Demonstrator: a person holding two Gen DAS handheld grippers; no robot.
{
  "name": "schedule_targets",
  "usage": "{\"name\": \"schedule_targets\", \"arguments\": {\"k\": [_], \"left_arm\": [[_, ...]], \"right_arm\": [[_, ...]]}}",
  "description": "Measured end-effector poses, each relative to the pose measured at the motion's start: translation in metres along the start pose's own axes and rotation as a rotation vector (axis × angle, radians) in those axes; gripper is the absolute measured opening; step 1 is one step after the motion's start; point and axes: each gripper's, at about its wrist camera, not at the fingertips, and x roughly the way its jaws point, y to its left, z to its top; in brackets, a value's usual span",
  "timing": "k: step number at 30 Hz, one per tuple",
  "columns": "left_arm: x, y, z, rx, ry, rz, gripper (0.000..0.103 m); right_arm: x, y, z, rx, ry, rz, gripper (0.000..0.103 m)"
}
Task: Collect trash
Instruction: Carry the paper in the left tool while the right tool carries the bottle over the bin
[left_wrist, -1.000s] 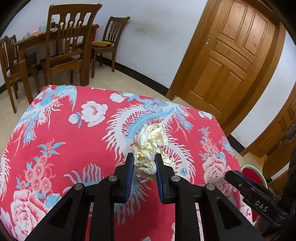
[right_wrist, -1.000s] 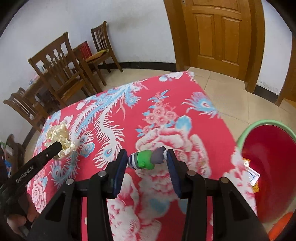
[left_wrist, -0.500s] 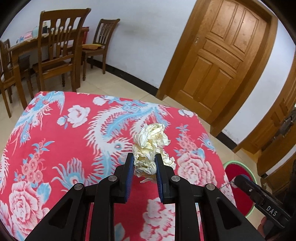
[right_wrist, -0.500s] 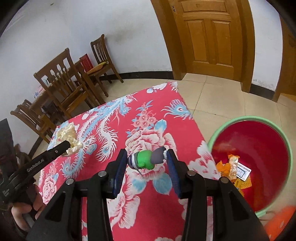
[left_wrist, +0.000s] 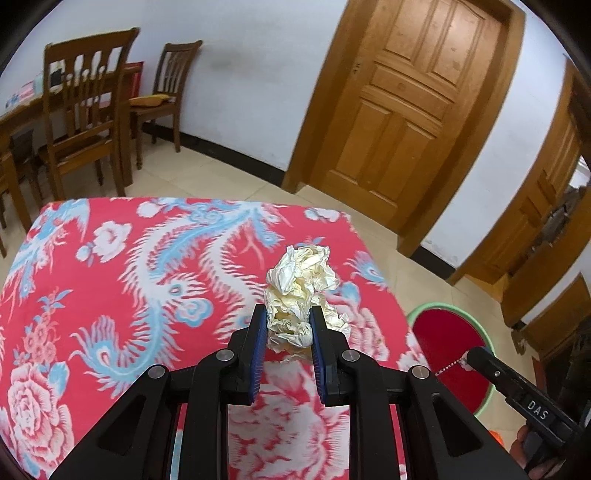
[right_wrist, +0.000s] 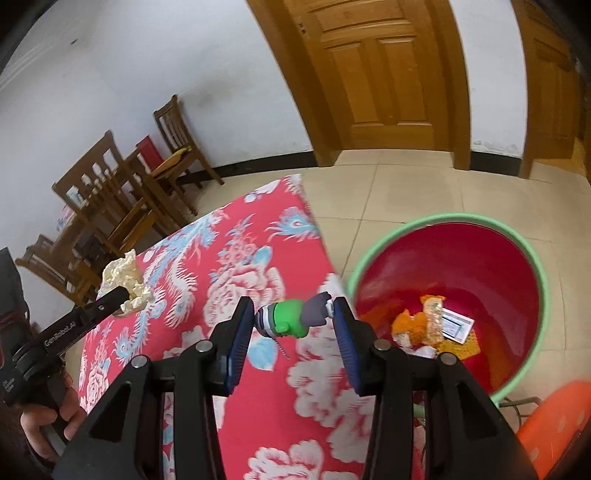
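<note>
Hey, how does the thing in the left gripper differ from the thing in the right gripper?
The left gripper holds a crumpled paper wad; the right gripper holds a small toy figure. The wad is pale cream and shapeless, bulging well past the fingers; the figure is green and purple, smooth, lying crosswise between them. The wad takes a narrow grip, the figure a wider one. Both are clamped and carried above the red tablecloth, near the bin.
</note>
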Motion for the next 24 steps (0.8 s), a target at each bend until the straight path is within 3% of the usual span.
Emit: {"name": "schedule_targets", "arguments": {"k": [24], "left_arm": [[0.035, -0.136, -0.035, 0.195, 0.121, -0.192, 0.022]], "right_arm": [[-0.033, -0.124, -0.014, 0.246, -0.023, -0.115, 0.047]]}}
